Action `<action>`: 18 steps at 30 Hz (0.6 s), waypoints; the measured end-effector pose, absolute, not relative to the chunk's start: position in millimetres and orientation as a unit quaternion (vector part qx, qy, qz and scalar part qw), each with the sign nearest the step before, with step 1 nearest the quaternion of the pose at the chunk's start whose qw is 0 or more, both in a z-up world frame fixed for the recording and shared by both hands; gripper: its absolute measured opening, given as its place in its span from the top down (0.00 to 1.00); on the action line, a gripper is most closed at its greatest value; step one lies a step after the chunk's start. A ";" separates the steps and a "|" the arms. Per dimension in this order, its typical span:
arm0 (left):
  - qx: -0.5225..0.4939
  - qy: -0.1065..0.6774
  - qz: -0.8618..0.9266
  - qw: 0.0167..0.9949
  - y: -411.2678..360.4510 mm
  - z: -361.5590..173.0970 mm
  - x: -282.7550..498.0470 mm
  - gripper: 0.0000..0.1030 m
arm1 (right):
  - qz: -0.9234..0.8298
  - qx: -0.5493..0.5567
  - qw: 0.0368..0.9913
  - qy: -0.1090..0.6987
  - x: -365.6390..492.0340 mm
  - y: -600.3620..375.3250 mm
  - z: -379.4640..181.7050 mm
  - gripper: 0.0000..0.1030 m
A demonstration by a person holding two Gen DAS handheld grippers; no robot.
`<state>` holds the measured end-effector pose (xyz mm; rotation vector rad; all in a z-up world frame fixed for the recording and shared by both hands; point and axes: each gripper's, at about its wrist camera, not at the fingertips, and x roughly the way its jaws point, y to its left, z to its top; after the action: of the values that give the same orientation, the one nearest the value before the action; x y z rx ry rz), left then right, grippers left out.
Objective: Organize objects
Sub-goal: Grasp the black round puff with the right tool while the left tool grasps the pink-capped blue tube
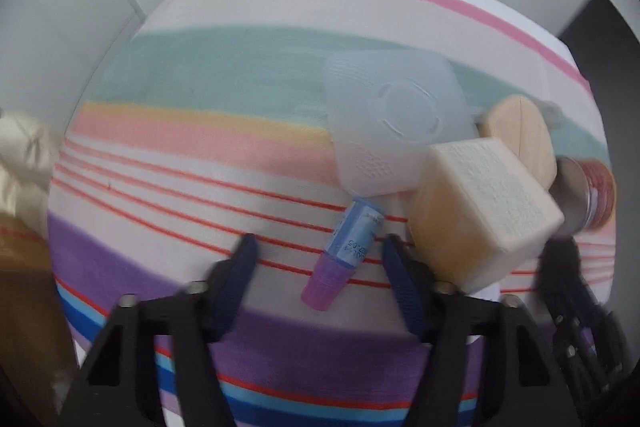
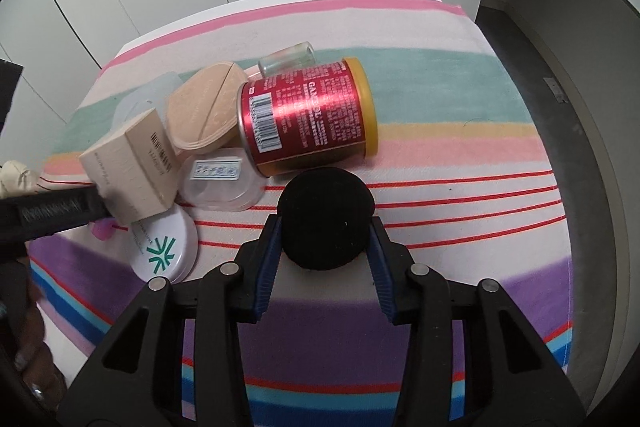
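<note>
1. The striped cloth (image 2: pixel 460 115) covers the worktop.
2. The red can (image 2: pixel 308 115) lies on its side on the cloth.
3. The right gripper (image 2: pixel 326 227), in front of the can, has its jaws clenched on a black round pad (image 2: pixel 326 219).
4. The left gripper (image 1: pixel 316 259), left of the can, has released jaws; a small blue tube (image 1: pixel 352 235) lies between them, untouched.

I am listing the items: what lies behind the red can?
Behind the red can a clear glass jar lies on its side; only its upper part shows, the can covers the rest.
</note>
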<state>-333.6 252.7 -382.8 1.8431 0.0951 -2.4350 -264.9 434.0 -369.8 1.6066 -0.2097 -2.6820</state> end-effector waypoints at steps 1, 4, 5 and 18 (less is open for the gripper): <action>0.595 0.023 -0.802 0.040 257.9 -380.4 -332.2 0.81 | -0.856 0.513 0.004 -0.066 -264.2 433.9 -369.8 0.57; 0.599 0.017 -0.800 0.033 265.0 -380.2 -334.4 0.82 | -0.856 0.514 0.002 -0.057 -261.4 432.2 -369.4 0.57; 0.600 0.021 -0.799 0.032 264.8 -380.7 -335.0 0.82 | -0.856 0.515 0.002 -0.053 -260.9 432.1 -369.0 0.57; 0.587 0.000 -0.809 0.030 251.0 -336.5 -304.2 0.82 | -0.857 0.514 -0.004 -0.041 -255.6 437.4 -341.2 0.58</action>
<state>-304.2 251.0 -336.5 1.8085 0.0011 -2.4950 -255.6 437.4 -341.2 1.6201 -0.1292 -2.6988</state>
